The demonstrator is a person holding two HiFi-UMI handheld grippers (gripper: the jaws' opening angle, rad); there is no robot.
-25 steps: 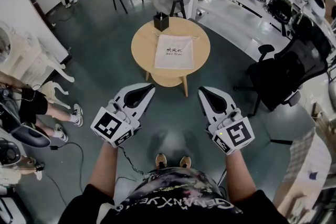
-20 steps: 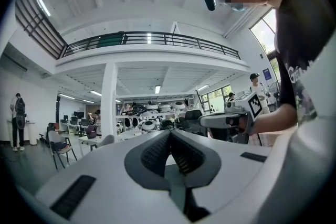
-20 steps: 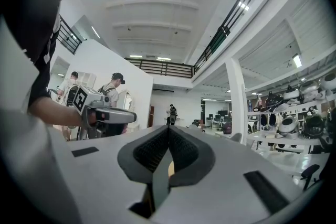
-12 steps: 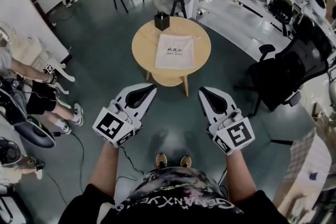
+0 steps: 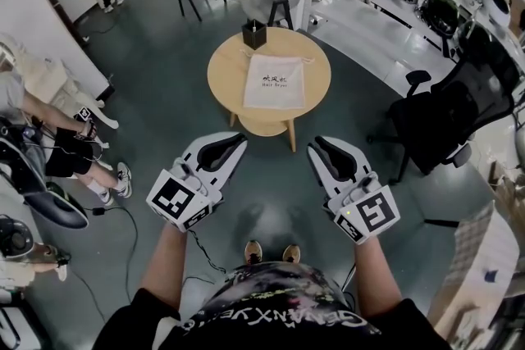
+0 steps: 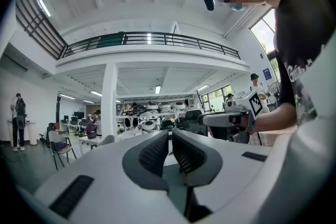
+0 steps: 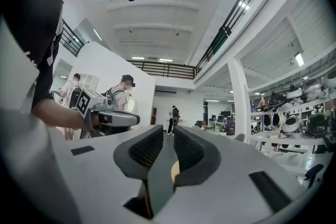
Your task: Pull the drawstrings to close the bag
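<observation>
white cloth drawstring bag (image 5: 273, 81) lies flat on a round light-wood table (image 5: 223, 86), near a small black box (image 5: 253, 34); neither tool touches it. left gripper (image 6: 170, 136): jaws all but together, nothing between them. right gripper (image 7: 169, 134): jaws have just been opening, narrow gap, nothing between them. both held level over dark grey floor (image 5: 156, 86), well apart from the table. grey chair (image 5: 275, 0) beyond the table; black office chair (image 5: 447, 115) to its right.

bag (image 5: 272, 81): white (dark print) | table (image 5: 225, 70): tan | box (image 5: 253, 34): black | floor (image 5: 164, 86): grey-green
</observation>
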